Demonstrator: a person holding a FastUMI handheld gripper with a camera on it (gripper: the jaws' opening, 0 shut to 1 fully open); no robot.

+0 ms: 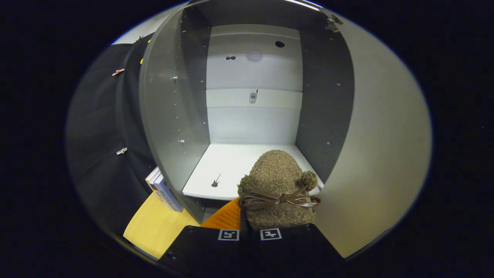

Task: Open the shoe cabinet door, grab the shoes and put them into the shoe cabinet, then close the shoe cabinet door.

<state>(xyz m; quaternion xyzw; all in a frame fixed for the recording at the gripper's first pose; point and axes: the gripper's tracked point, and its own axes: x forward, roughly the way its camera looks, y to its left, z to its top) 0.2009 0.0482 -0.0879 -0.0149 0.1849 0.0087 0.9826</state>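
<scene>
I have the shoe (278, 189) right in front of me, a fuzzy, olive-brown slipper-like thing with a rounded, domed toe, a coarse woolly nap, two small pompoms at its sides and a thin brown leather-like bow tied across it. It sits just ahead of my fingers, its near end meeting the gripper (249, 227), and its toe reaches over the front edge of the cabinet's bottom shelf (231, 162). My two fingers (216, 243) stand close together, the marker squares on them almost side by side, with only a narrow dark slit between; the shoe's heel end hides the tips, so I cannot tell whether both fingers press on it. A ridged orange piece (225, 218) shows just left of the shoe, by the fingers. Beyond, the shoe cabinet (254, 77) stands open: smooth grey side walls dotted with rows of small peg holes, a pale flat back panel in horizontal bands, a white matte shelf with a small dark guitar-shaped mark (215, 180). The door (382, 146) hangs swung out to the right, plain and smooth. To the left of the cabinet lean some books (164, 191) on a yellow wood-grain surface (154, 226).
</scene>
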